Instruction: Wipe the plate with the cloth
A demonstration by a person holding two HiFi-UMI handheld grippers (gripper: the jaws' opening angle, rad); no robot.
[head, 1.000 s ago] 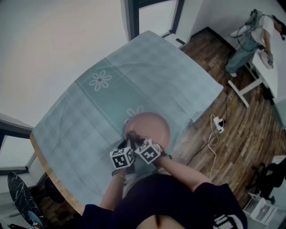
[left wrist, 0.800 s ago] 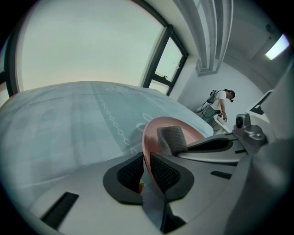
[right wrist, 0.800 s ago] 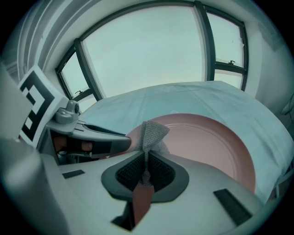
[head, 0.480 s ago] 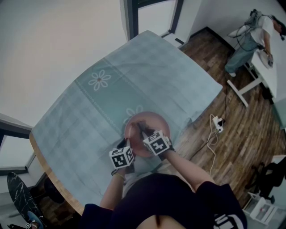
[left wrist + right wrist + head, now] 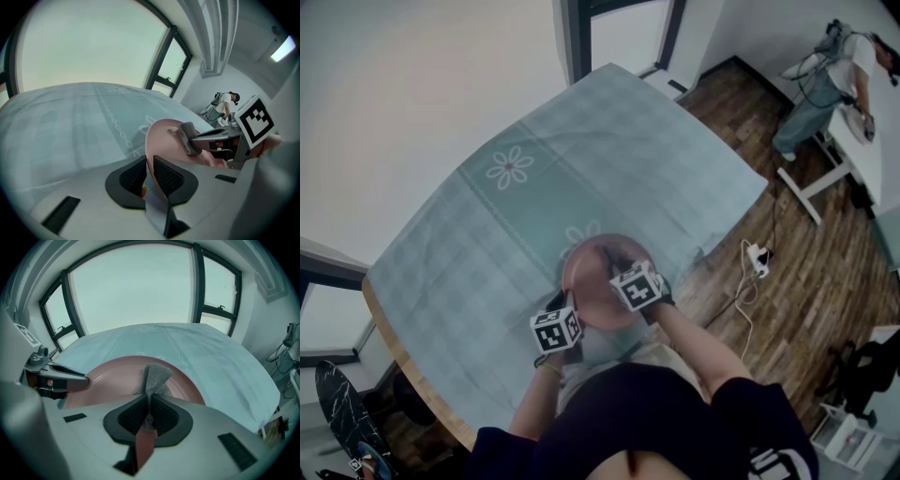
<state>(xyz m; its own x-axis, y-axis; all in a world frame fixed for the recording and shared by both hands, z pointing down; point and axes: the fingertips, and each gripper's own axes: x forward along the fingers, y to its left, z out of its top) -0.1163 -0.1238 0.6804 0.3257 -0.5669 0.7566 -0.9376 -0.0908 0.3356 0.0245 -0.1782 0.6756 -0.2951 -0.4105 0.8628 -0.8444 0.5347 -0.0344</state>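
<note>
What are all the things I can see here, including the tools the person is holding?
tablecloth: one, pale teal with white flowers, covering the table
plate: one, pink, over the table's near side, held by its rim
cloth: one, grey mesh, on the plate's face
power strip: one, white, on the wooden floor
second person: one, far right, at a white desk
left gripper: one, grey, shut on the plate's rim
right gripper: one, grey, shut on the cloth
</note>
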